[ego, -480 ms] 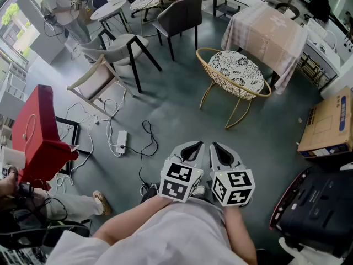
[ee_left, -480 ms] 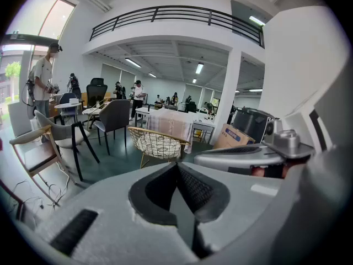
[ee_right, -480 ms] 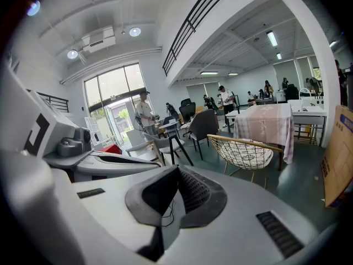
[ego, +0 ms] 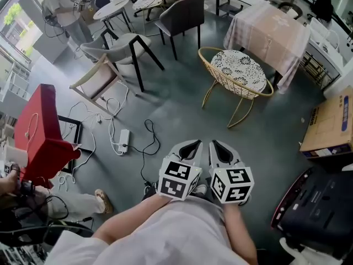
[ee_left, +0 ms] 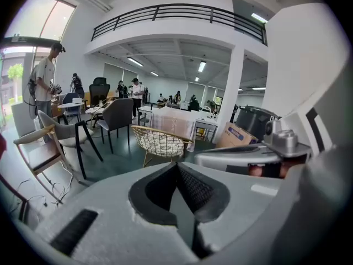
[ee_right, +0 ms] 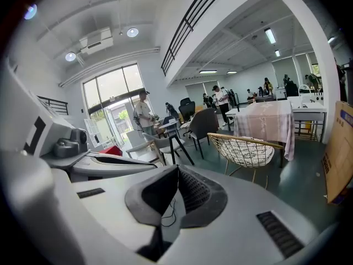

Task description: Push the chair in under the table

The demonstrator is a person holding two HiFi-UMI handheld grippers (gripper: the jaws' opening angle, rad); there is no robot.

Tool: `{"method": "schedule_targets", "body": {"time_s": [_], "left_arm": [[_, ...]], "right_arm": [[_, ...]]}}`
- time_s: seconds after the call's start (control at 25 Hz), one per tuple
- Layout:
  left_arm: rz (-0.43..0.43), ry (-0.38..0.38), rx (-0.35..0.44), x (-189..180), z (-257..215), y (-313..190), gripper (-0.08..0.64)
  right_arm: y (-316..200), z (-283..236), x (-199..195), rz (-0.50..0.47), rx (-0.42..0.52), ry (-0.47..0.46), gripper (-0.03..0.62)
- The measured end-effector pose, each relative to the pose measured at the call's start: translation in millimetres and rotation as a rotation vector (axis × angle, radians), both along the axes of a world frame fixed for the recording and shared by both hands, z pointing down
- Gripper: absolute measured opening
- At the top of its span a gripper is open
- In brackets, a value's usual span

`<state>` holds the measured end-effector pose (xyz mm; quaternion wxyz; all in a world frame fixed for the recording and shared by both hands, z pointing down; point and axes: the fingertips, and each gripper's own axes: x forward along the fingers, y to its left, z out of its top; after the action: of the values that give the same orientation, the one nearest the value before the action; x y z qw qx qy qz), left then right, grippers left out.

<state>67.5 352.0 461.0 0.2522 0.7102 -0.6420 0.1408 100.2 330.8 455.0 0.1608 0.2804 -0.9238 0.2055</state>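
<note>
Though wiry, round gold-framed chair [ego: 237,72]

Left tongs [ee_left: 177,164]: jaws together, nothing between. Past the tips, a gold wire chair [ee_left: 160,143] on the floor [ee_left: 118,162], near the cloth-covered bench [ee_left: 174,123], not under it. Right tongs [ee_left: 220,158] alongside. Person [ee_left: 43,79] standing far left.

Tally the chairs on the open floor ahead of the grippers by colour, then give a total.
Gold wire chair: 1
Dark grey chair: 1
Light grey chair: 1
Wooden-framed chair: 1
Total: 4
The seats crowded at the far top edge are too small to count.
</note>
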Motion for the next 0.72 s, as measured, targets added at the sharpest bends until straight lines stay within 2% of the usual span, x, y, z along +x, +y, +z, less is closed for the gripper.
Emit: {"method": "schedule_targets", "body": {"time_s": [0.4,0.72], "left_arm": [[0.058,0.053,-0.014,-1,15,-32,0.005],[0.140,0.072,-0.030,-29,16,-80,0.005]], "right_arm": [[-21,17,-4,0.038,-0.025,0.041,0.003],[-62,23,-29,0.109,-0.053,0.078,0.003]]}}
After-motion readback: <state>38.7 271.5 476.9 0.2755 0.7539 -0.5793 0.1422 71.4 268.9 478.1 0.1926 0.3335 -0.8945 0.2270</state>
